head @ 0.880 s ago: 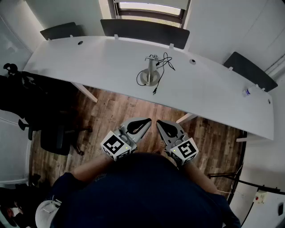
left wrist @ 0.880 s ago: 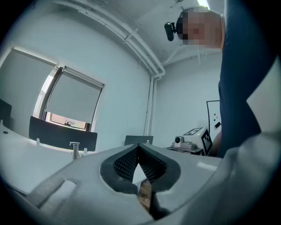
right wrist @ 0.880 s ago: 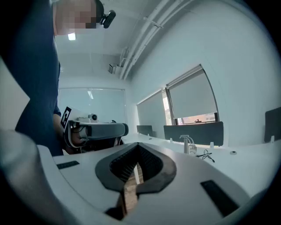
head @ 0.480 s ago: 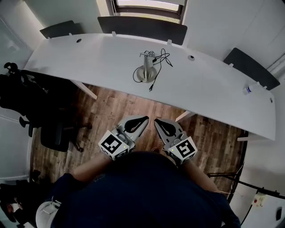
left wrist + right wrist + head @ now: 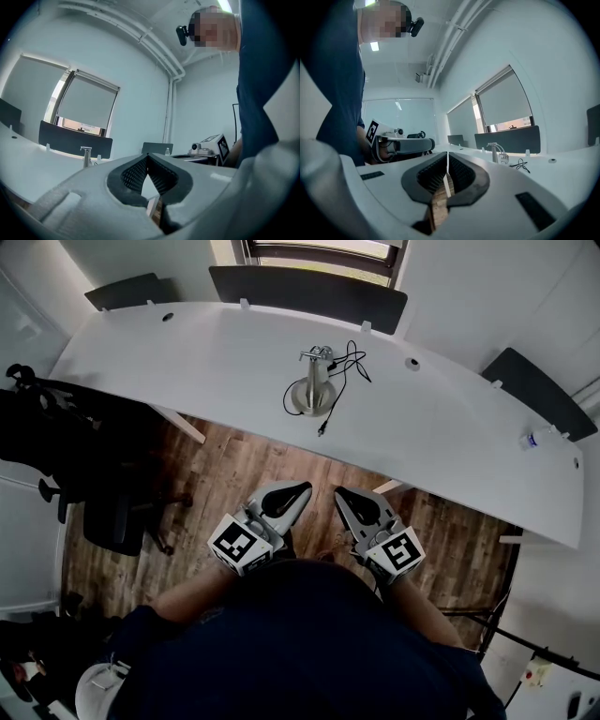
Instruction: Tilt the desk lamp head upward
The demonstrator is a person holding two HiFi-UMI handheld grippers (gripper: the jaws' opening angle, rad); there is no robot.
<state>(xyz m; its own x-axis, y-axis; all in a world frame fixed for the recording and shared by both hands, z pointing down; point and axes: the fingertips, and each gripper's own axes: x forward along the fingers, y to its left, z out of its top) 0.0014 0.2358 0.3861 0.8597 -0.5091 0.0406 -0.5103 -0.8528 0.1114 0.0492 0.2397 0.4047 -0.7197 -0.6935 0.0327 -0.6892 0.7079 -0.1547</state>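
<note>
No legible text, only square markers

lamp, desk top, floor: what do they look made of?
Lamp: probably metal, silvery grey with a sheen on the round base and stem.
Desk: smooth matte white top with no grain, likely laminate or painted board.
Floor: brown planks with visible grain, either wood or wood-look vinyl.
</note>
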